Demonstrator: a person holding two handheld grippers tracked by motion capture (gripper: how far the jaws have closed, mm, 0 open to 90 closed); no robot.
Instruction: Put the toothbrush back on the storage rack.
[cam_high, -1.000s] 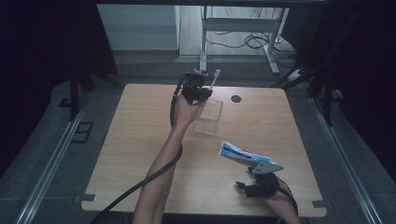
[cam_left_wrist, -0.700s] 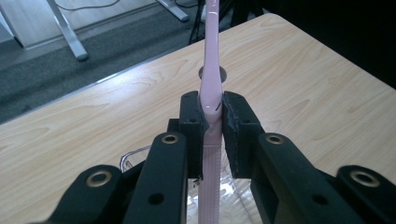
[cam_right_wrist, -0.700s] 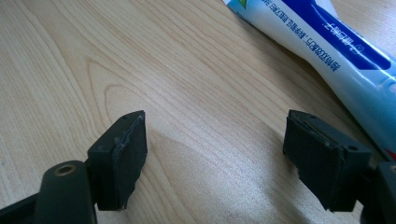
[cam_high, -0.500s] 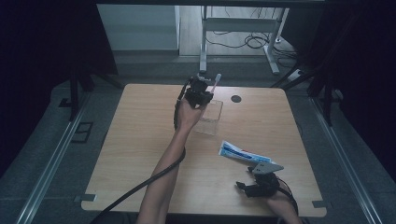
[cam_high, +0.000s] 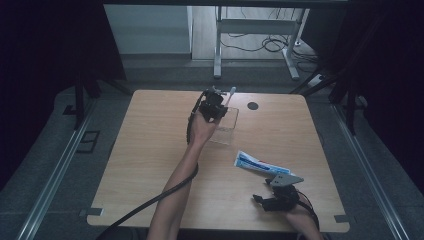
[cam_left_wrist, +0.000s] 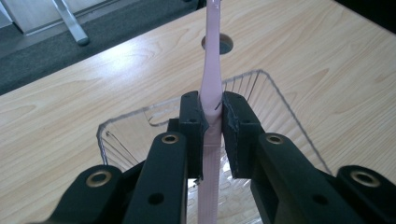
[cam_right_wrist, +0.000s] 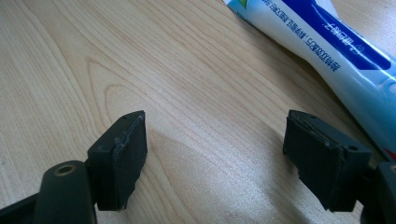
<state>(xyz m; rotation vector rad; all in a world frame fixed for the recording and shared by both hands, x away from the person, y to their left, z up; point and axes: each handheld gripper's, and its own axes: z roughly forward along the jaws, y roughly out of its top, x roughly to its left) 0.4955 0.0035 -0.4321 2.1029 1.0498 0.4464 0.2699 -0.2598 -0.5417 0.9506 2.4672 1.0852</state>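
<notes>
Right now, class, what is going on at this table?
A person works with a gripper in each hand. The left gripper is shut on a pink toothbrush, holding it over a clear plastic tray at the far side of the wooden table. The right gripper rests open near the front edge, holding nothing, with a blue and white toothpaste tube lying just beyond it. The toothbrush is not yet set down in the tray.

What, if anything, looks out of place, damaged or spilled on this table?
Nothing stands out. The left gripper holds a pink toothbrush over a clear tray; the toothpaste tube lies flat by the open right gripper.
</notes>
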